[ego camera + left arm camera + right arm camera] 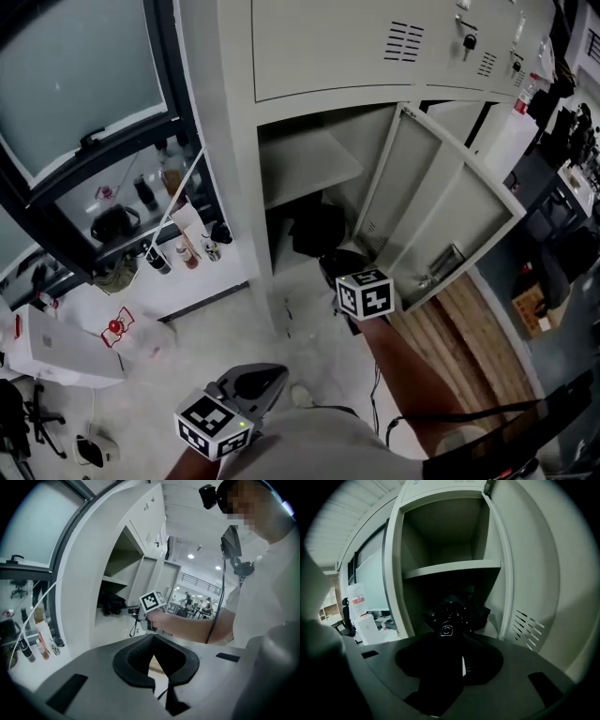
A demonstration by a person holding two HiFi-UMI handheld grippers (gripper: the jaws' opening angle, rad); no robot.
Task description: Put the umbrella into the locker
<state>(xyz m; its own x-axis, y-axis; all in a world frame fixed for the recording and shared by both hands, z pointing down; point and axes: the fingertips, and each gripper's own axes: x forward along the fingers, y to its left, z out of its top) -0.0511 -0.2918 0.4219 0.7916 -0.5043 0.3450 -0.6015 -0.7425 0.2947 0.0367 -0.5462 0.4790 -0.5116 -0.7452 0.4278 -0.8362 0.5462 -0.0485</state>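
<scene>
A grey metal locker (309,56) stands with its lower door (441,216) swung open to the right. Inside are a shelf (309,164) and a lower compartment. My right gripper (342,270) is at the compartment's mouth, shut on a folded black umbrella (452,613) whose bulk reaches into the dark compartment. Its end cap carries a round logo (446,630). In the left gripper view the right gripper (135,611) is at the locker mouth with a strap hanging under it. My left gripper (274,375) hangs low and back from the locker; its tips (152,638) meet on nothing.
Bottles and cans (183,253) line the floor under the window, left of the locker. A white carton (66,342) lies further left. A wooden pallet (459,328) and a cardboard box (532,309) are on the right, behind the open door. A cable trails on the floor (375,384).
</scene>
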